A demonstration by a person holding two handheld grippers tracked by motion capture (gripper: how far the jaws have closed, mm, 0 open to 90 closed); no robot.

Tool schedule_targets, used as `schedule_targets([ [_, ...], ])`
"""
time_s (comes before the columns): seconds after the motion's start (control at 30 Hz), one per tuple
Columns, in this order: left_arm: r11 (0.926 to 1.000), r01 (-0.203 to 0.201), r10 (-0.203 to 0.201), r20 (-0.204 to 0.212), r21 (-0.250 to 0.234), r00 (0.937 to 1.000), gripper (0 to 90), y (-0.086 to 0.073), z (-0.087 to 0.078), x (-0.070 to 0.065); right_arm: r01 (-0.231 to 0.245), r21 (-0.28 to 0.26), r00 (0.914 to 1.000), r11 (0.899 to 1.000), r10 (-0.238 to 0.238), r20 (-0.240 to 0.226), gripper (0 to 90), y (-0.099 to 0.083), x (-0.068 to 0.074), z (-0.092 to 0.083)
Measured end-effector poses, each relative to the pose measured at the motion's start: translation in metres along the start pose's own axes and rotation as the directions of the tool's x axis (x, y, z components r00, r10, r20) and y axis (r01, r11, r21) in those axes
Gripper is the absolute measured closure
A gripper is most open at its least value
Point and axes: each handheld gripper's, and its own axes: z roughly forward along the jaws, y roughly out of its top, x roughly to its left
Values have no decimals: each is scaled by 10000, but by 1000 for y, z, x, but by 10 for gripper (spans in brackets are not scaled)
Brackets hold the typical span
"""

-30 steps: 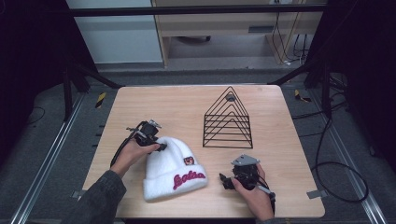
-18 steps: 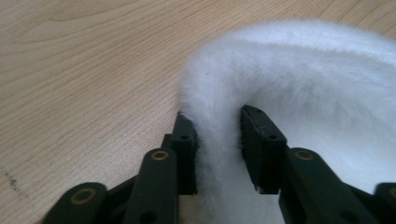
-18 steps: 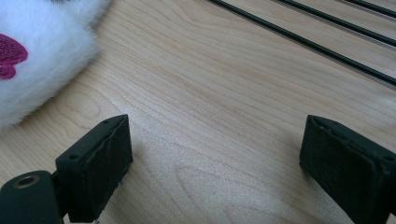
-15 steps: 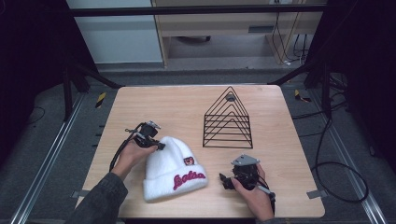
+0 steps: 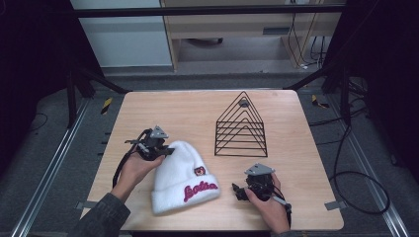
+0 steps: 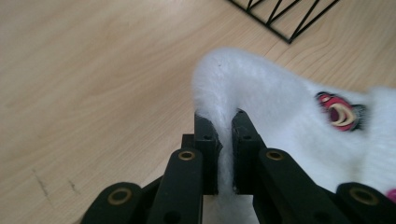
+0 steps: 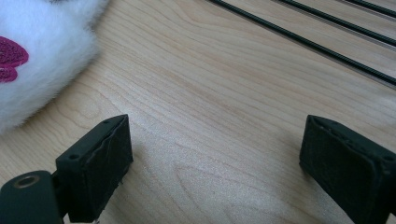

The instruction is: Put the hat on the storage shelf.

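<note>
Since the earlier frame the left tongs [image 5: 165, 150] have closed on the crown of the white fleecy knit beanie with a red embroidered word on its cuff [image 5: 184, 175]; their jaws have just been closing and are now pinching a fold of the white fabric, which the left gripper view shows squeezed between the two black pads [image 6: 207, 140]. The crown there is drawn up into a small peak above the jaws. The left hand [image 5: 134, 170] has shifted slightly toward the hat's top edge, while the right hand [image 5: 267, 205] has kept its place.

The beanie lies on the light wooden tabletop [image 5: 197, 111], near its front edge, with the cuff toward the person and a small red-and-yellow patch [image 6: 340, 112] on its body. The right tongs [image 5: 238, 191] rest just beside the cuff's right side, apart from it, with jaws spread wide over bare wood. Behind them stands a black wire triangular rack [image 5: 241, 127], well apart from the hat.
</note>
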Motion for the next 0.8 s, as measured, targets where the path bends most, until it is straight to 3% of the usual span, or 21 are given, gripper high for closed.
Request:
schedule_targets([
  [0.1, 9975, -386, 384, -35, -589, 9993, 840, 8, -22, -12, 1, 2, 10000, 10000, -1, -7, 94, 0, 0, 0],
  [0.27, 9902, -701, 689, -142, -1206, 9975, 841, 16, -43, -23, 26, -15, 10000, 10000, -26, -47, 101, 0, 0, -1],
  [0.3, 9852, -944, 917, -256, -1433, 9955, 841, 21, -53, -29, 59, -21, 10000, 10000, -59, -60, 109, -1, 0, -1],
  [0.37, 9822, -1017, 986, -277, -1578, 9947, 842, 24, -58, -32, 68, -44, 9999, 10000, -68, -73, 113, -1, -1, -2],
  [0.4, 9762, -1253, 1196, -426, -1771, 9919, 842, 29, -67, -36, 125, -280, 9999, 9995, -127, -83, 117, -1, -1, -5],
  [0.57, 9668, -1466, 1373, -587, -2091, 9888, 842, 38, -81, -39, 271, -811, 9996, 9963, -268, 47, 129, 4, 1, -16],
  [0.8, 9510, -1792, 1588, -989, -2522, 9823, 843, 57, -102, -38, 655, -1430, 9978, 9875, -662, -3, 169, 26, 10, -36],
])
